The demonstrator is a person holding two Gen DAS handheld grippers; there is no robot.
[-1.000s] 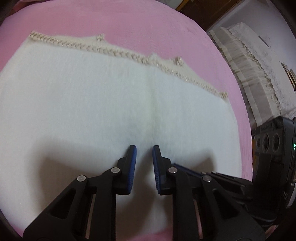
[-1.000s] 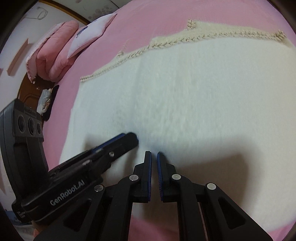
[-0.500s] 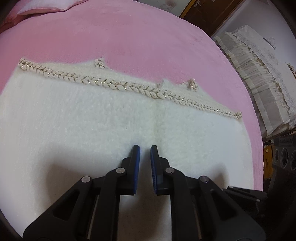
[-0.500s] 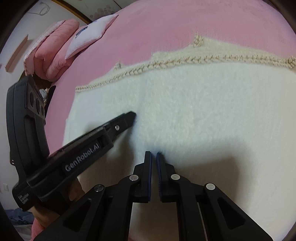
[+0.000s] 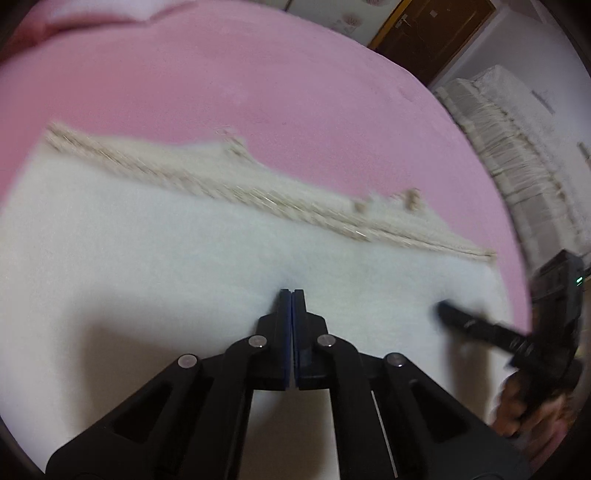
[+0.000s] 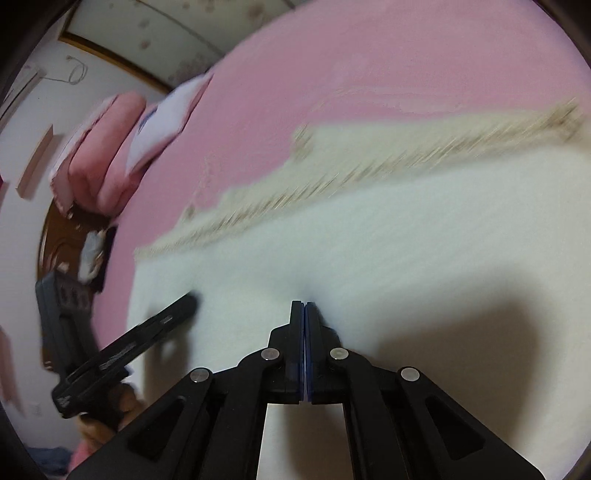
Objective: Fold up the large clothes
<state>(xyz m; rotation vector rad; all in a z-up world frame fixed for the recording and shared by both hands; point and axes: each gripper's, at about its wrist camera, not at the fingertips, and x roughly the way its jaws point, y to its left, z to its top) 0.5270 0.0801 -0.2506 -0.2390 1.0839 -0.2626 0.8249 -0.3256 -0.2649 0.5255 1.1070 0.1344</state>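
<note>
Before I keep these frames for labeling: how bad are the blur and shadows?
Left wrist view: braided trim smeared, right claw blurred, left claw sharp. Right wrist view: stronger streaking across the white garment and pillows; a dark shadow lies right of the claw. Both bend at the edges.

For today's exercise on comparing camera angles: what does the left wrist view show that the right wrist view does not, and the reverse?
Only the left wrist view shows the brown door and the white lace-covered furniture. Only the right wrist view shows the pink pillows and a white cushion. Both show the white garment with its braided trim on the pink bed, and both tongs, left and right, shut.
</note>
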